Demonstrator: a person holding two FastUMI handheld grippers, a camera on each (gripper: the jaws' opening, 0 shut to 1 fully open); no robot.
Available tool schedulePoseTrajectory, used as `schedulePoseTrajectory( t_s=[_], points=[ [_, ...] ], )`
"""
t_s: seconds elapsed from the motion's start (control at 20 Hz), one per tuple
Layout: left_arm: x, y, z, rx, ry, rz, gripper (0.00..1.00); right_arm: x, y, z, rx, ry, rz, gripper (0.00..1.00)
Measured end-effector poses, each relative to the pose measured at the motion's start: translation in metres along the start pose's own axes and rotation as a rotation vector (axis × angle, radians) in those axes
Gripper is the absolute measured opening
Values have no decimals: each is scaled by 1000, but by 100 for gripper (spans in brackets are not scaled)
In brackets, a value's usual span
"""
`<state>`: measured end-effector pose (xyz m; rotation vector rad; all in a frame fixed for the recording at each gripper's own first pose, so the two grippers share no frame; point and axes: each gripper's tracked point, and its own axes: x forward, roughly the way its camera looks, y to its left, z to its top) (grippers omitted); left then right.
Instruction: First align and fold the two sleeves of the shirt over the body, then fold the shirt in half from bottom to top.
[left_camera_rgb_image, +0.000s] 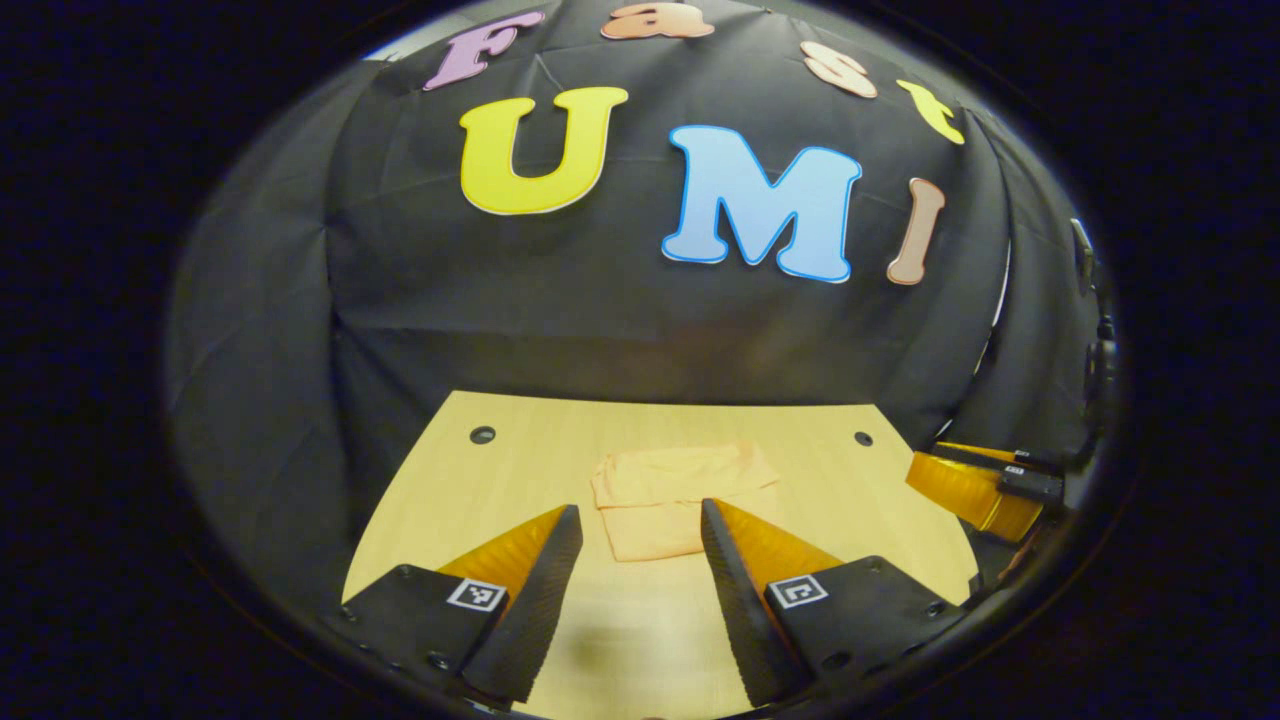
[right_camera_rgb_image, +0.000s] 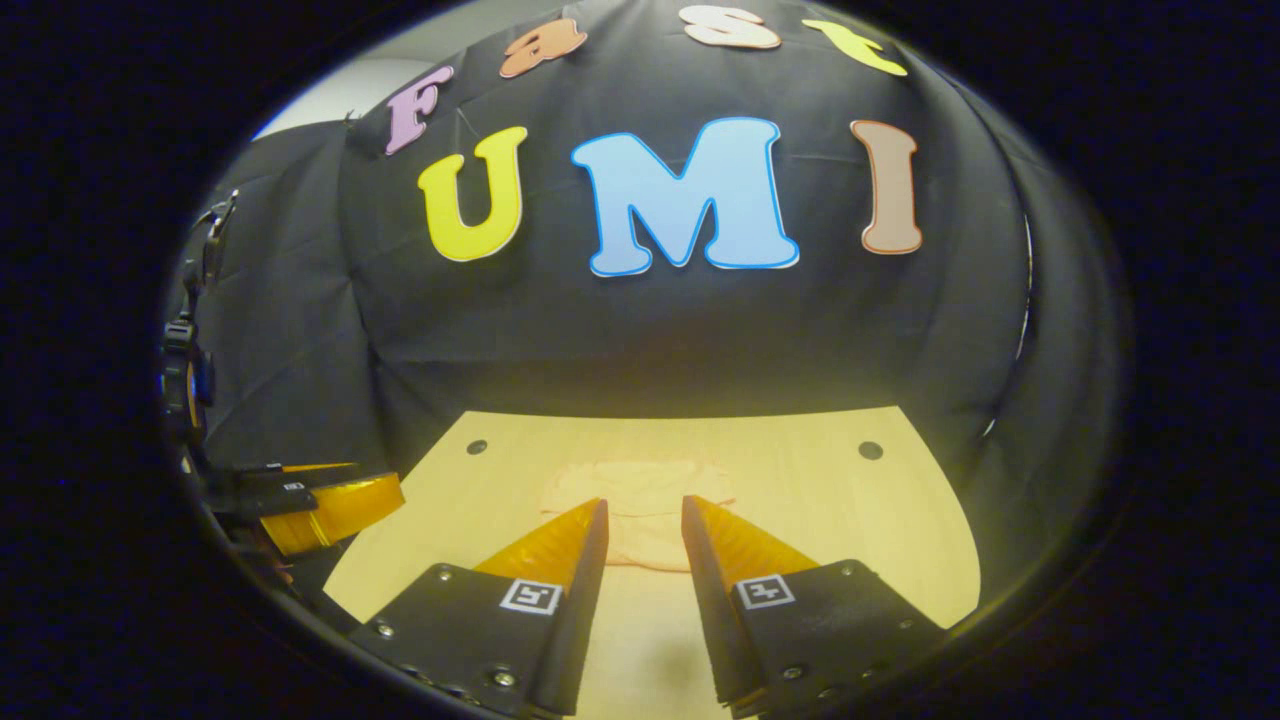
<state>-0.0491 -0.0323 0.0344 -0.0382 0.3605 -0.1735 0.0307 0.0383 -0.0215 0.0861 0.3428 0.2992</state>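
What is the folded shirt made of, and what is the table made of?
The shirt looks like soft, thin cloth, maybe cotton knit: it lies limp with gentle wrinkles and a matte peach surface. The table looks like pale wood or a wood-look laminate: smooth, faintly grained, with a slight sheen and small dark round holes. Which one, I cannot tell.

We saw the right gripper (right_camera_rgb_image: 645, 515) held above the near part of a light wooden table (right_camera_rgb_image: 850, 520), its two fingers parted with nothing between them. Past the fingertips, toward twelve o'clock, a folded peach shirt (right_camera_rgb_image: 640, 485) lay flat on the tabletop. At about nine o'clock the left gripper (right_camera_rgb_image: 330, 505) hung off the table's edge, well apart from the shirt; whether its fingers were parted we could not tell.
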Motion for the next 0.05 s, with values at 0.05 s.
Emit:
schedulePoseTrajectory(
  t_s=[0.05],
  points=[
    [-2, 0, 1, 2, -4, -3, 79, -1, 2, 0, -6, -3, 0, 49]
  ],
)
